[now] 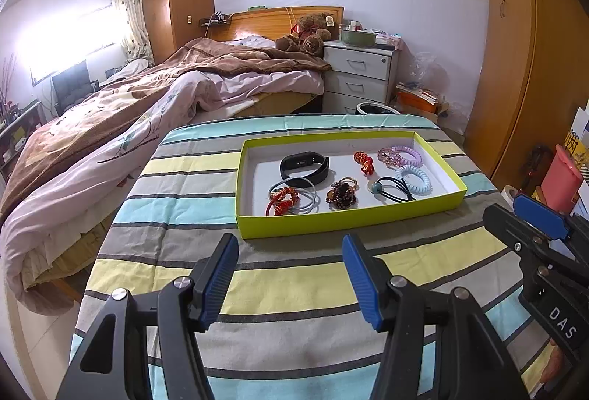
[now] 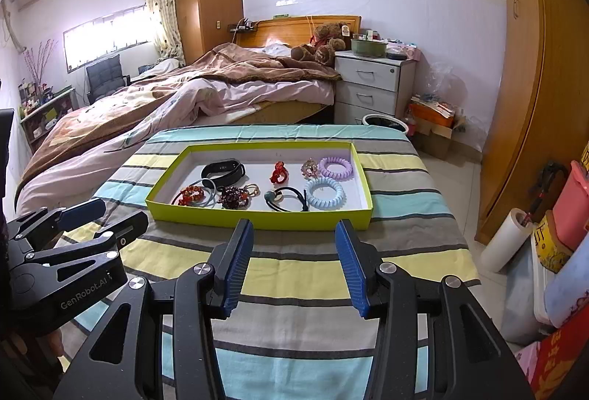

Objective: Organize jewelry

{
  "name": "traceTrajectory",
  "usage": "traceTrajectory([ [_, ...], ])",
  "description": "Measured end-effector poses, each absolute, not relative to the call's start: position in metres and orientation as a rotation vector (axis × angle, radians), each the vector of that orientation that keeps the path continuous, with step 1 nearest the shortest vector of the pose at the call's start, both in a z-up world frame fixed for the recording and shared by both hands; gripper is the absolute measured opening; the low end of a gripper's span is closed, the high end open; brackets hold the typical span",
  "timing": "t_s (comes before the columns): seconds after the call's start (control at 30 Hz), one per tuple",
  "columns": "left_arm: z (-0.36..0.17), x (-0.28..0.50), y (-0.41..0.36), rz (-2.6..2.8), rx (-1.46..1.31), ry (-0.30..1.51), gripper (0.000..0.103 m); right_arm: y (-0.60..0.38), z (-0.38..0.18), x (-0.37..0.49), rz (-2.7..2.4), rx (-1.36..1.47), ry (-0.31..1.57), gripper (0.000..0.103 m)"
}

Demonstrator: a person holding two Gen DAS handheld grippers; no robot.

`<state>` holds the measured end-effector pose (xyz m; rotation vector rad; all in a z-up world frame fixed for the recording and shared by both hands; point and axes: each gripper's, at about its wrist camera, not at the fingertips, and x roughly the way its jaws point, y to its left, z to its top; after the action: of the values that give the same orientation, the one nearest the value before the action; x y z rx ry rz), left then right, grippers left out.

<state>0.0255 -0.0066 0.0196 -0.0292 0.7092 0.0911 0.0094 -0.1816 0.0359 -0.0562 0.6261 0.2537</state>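
Both cams sit low over the near end of the striped table (image 1: 294,275), tilted down and facing across it toward the bed (image 1: 184,87). The tray (image 1: 349,216) is the landmark: the left wrist view looks at it from the near left, so it sits right of centre; the right wrist view has it dead ahead, slightly left. Both are close to it, near edge just past the fingertips. Shared: tray, table, bed, nightstand (image 2: 371,83). Each cam catches the other gripper at its frame edge, probably only partly.
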Motion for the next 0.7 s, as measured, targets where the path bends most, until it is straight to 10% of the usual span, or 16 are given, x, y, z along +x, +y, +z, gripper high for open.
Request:
traceTrajectory([
  [0.7, 0.0185, 0.0245, -0.0085, 0.085, -0.031, 0.719, 0.059, -0.1797, 0.0334, 0.0076, 0.26, -0.053, 0.631, 0.047],
])
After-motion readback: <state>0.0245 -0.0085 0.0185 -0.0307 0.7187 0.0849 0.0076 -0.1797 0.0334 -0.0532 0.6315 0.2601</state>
